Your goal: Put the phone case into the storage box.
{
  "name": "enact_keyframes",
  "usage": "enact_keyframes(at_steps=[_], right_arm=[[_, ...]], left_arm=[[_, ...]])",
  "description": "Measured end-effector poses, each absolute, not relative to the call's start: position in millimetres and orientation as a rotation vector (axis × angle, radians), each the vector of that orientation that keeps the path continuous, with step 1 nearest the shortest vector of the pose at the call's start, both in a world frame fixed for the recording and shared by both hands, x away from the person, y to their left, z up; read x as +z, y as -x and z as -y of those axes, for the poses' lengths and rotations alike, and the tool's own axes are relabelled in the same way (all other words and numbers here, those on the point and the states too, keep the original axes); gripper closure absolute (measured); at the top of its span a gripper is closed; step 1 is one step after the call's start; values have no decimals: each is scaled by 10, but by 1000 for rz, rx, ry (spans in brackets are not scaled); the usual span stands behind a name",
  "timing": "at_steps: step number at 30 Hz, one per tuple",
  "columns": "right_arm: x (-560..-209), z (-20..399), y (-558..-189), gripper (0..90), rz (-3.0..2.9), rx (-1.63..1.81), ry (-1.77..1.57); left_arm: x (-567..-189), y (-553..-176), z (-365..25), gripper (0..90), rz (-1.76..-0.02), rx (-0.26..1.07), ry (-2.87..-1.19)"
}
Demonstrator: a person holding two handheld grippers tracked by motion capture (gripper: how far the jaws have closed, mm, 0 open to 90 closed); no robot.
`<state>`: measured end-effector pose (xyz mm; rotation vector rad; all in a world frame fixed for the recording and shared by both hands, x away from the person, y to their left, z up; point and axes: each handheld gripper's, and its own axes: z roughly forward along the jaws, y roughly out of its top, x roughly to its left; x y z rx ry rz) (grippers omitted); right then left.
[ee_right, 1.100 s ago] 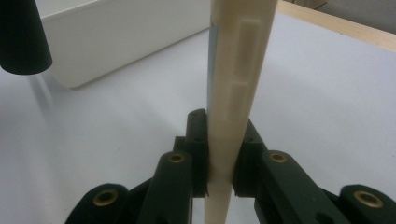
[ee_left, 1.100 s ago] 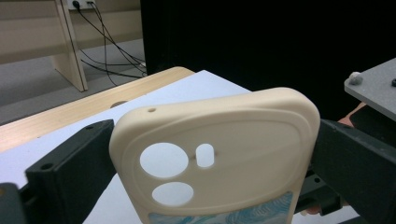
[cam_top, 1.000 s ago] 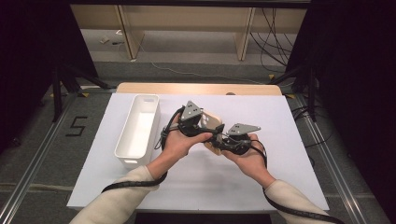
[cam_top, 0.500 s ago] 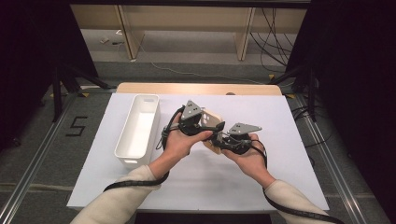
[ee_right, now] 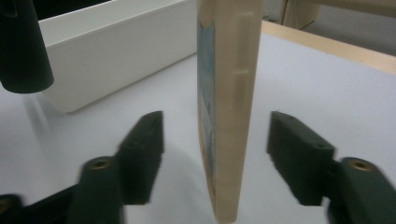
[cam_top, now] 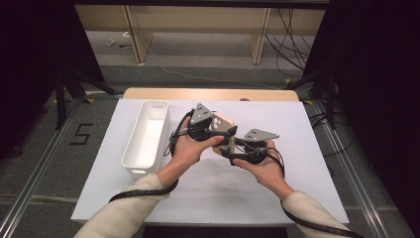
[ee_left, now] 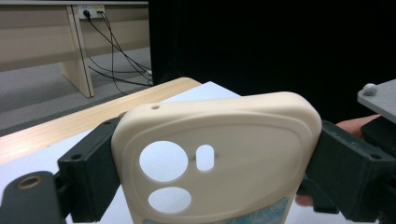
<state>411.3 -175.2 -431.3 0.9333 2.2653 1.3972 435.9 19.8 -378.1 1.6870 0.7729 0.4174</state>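
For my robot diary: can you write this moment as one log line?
left hand-held gripper: shut on case | right hand-held gripper: jaws just opened, case between, untouched | bin: left of hands

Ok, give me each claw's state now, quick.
Left claw: shut on the cream phone case, gripping its two sides.
Right claw: open, jaws just spread, case edge between them untouched.

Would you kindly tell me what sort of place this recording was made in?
Probably a lab recording bay: a white-covered wooden table fenced by black curtains, loose black cables trailing over the grey floor, and a taped number five marking the station.
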Motion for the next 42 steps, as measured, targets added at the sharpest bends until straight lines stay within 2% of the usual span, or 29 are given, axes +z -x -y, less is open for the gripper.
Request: enact_keyframes(at_steps=[2, 8, 42], right_arm=[[-4316, 1762, -4112, 189, -2270, 1411, -914], [-4316, 1823, -4088, 127, -2284, 1435, -869], [-4242, 2148, -3901, 101, -2218, 1496, -817]], left_arm=[[-3767, -4370, -222, 111, -771, 427, -1686], [-3750, -4387, -268, 112, -775, 440, -1684], [-3634, -4431, -571, 112, -805, 499, -1666]])
